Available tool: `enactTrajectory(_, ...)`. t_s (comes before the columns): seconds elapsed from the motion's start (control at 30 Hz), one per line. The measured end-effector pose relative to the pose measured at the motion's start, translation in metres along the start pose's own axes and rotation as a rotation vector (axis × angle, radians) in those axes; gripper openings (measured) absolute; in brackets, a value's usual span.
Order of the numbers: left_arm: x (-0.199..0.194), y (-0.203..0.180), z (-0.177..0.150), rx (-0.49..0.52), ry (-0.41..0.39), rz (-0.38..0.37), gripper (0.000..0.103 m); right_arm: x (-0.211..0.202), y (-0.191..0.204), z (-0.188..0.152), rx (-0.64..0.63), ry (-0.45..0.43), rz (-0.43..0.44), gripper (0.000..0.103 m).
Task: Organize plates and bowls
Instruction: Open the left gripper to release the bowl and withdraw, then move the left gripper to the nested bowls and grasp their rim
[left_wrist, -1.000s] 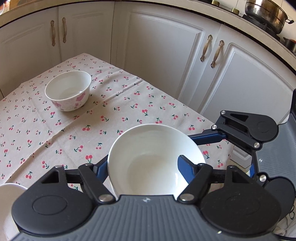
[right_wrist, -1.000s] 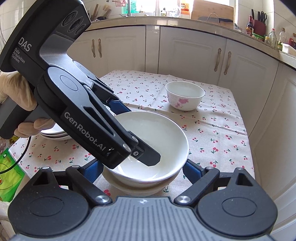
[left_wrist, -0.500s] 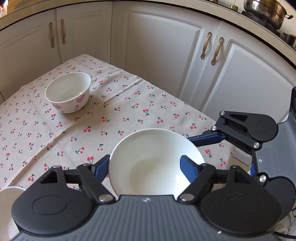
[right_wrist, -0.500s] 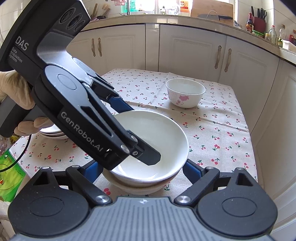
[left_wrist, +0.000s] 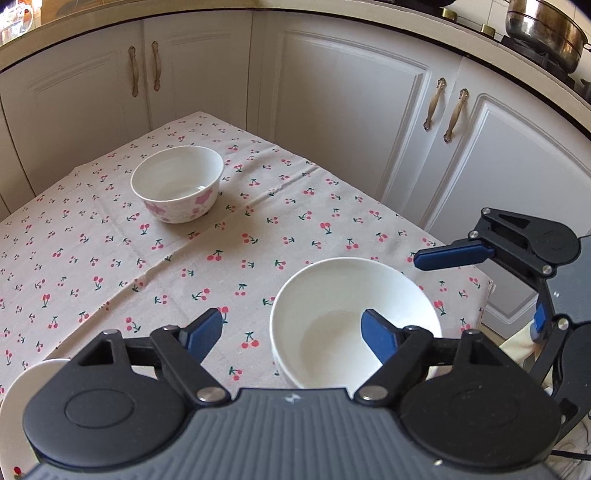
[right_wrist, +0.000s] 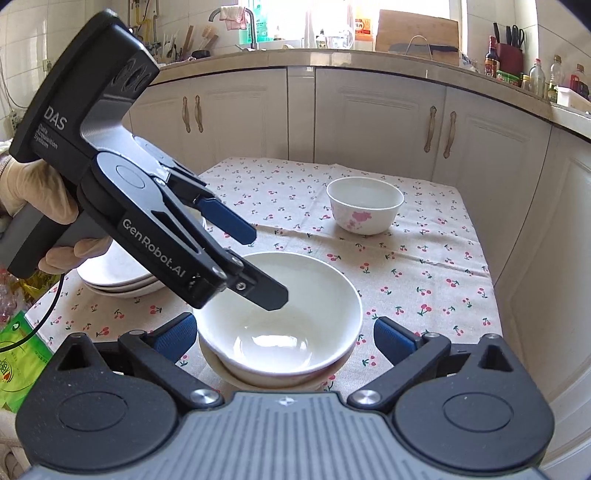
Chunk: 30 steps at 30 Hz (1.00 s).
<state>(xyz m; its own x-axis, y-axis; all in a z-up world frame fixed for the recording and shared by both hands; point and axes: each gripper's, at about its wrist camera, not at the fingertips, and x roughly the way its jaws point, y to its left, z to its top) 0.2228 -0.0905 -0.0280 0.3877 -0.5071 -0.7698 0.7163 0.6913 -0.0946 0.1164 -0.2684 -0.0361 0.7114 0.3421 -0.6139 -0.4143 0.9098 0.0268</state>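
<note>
Fingers of both the left gripper and right gripper have just spread, releasing the white bowl nested in its stack; flowered bowl remains far off.

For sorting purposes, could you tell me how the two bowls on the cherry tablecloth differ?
The near bowl is plain white, wide and shallow, and sits nested on another dish; the far bowl has pink flowers, looks narrower with steeper sides, and stands alone on the cloth. Both are upright and empty.

Both wrist cameras looked down close over the cherry-print tablecloth, crossing views, sharing the white bowl.
</note>
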Motion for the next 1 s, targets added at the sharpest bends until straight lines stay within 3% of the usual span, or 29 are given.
enactTrajectory(0.3,-0.01,0.012,-0.002,-0.02,-0.022,0.022,0.082,0.005,0.0,0.0,0.019,0.011,-0.02,0.103)
enactTrajectory(0.6,-0.014,0.021,-0.001,-0.025,-0.039,0.028,0.083,0.005,0.001,0.008,-0.048,0.01,-0.05,0.103)
enactTrajectory(1.0,0.003,0.051,0.034,-0.054,-0.054,0.06,0.087,0.016,-0.051,0.048,-0.113,-0.04,-0.082,0.103)
